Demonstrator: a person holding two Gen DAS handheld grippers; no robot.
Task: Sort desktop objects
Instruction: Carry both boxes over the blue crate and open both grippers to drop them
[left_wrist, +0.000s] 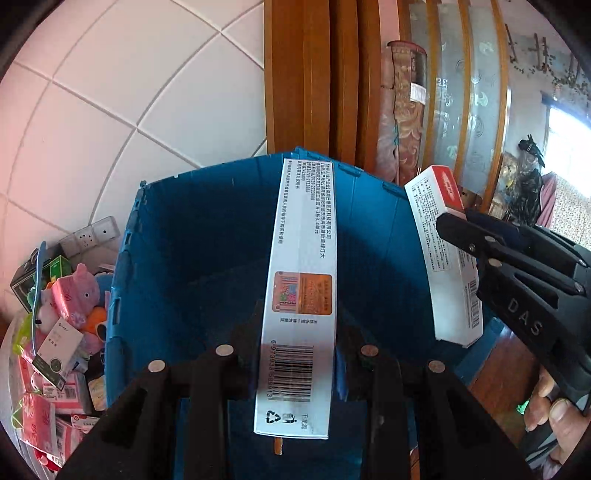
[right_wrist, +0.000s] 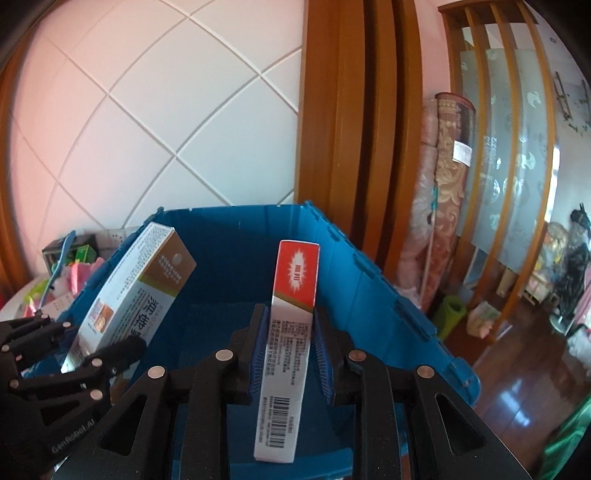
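The deep blue plastic crate (right_wrist: 369, 295) hides its floor in shadow — nothing inside can be made out. Above it, the left gripper (left_wrist: 299, 332) clamps a long white barcoded carton (left_wrist: 301, 288); the right gripper (right_wrist: 290, 325) clamps a slim red-topped white box (right_wrist: 286, 332) — both upright.

L wrist: close, down into blue bin (left_wrist: 155, 258) | R wrist: same bin (right_wrist: 369, 295), from right

A lived-in home. White tiled wall (right_wrist: 155, 110), wooden door frame (right_wrist: 351, 110), glossy wood floor (right_wrist: 517, 398). Rolled floral carpets (right_wrist: 443, 192) leaning by a frosted-glass partition (right_wrist: 517, 147). Plush toys (left_wrist: 79, 295) and small boxes heaped beside a blue plastic crate (left_wrist: 155, 280).
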